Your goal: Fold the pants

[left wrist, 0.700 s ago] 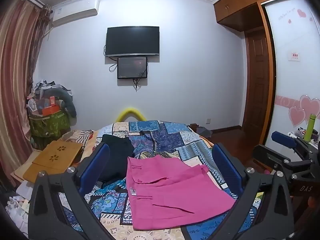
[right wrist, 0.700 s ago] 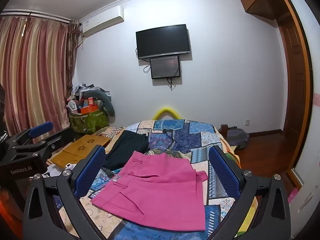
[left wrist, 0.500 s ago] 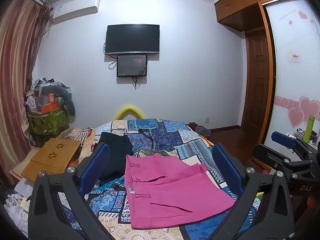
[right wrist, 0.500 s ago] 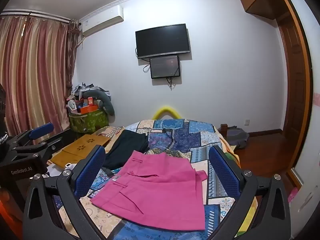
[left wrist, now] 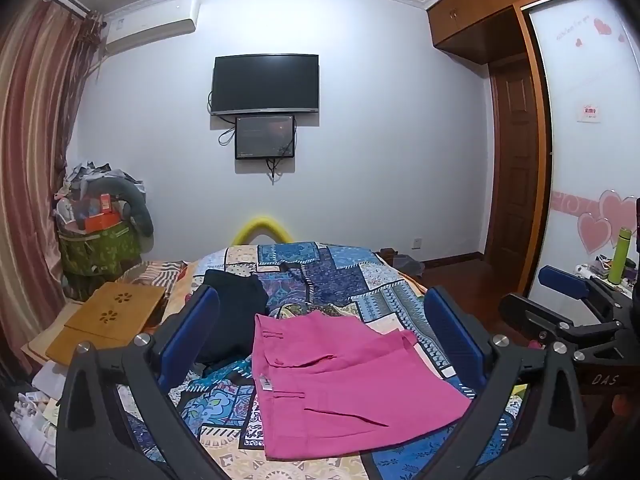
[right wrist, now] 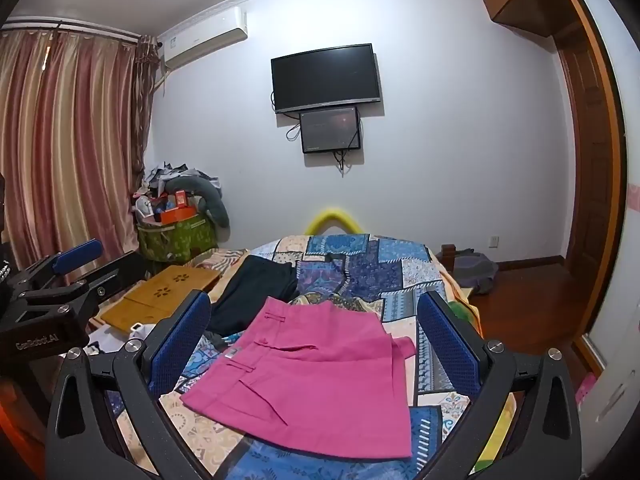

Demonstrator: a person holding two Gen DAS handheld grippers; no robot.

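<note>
Folded pink pants (left wrist: pixel 344 384) are lying on the patchwork bedspread (left wrist: pixel 360 280) beneath a wall television (left wrist: pixel 265 83). The left gripper (left wrist: pixel 320 340) and right gripper (right wrist: pixel 314 340) are hovering spread wide, gripping nothing.

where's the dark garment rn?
In both wrist views the dark garment lies on the patchwork bedspread, just beyond and left of the pink pants, between them and the wooden lap desk off the bed's left edge.
</note>
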